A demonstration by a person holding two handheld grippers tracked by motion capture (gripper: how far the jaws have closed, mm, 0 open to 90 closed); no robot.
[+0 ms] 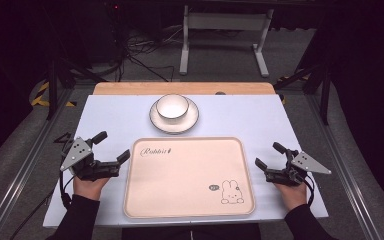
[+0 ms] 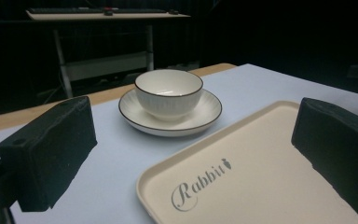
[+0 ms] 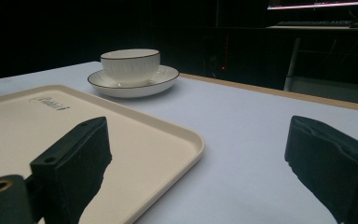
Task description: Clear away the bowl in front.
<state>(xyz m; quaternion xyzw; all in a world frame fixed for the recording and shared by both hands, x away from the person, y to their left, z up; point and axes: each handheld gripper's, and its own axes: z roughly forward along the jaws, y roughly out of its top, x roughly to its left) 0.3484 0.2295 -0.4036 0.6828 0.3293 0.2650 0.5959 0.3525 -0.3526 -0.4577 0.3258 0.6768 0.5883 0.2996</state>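
A white bowl (image 1: 172,106) with a dark rim stands on a white plate (image 1: 157,121) at the far middle of the table. In front of it lies a cream tray (image 1: 190,176) printed with "Rabbit" and a small rabbit drawing. My left gripper (image 1: 111,146) rests open at the tray's left edge, nothing between its jaws. My right gripper (image 1: 270,156) rests open at the tray's right edge, also empty. From the left gripper view the bowl (image 2: 168,93) sits on the plate (image 2: 135,113) beyond the tray (image 2: 265,177). The right gripper view has the bowl (image 3: 130,65), plate (image 3: 161,78) and tray (image 3: 135,140).
A pale blue mat (image 1: 115,117) covers the table, with a wooden strip (image 1: 130,88) along the far edge. Metal rails (image 1: 25,165) run down both sides. A white desk frame (image 1: 225,30) and cables lie on the floor beyond.
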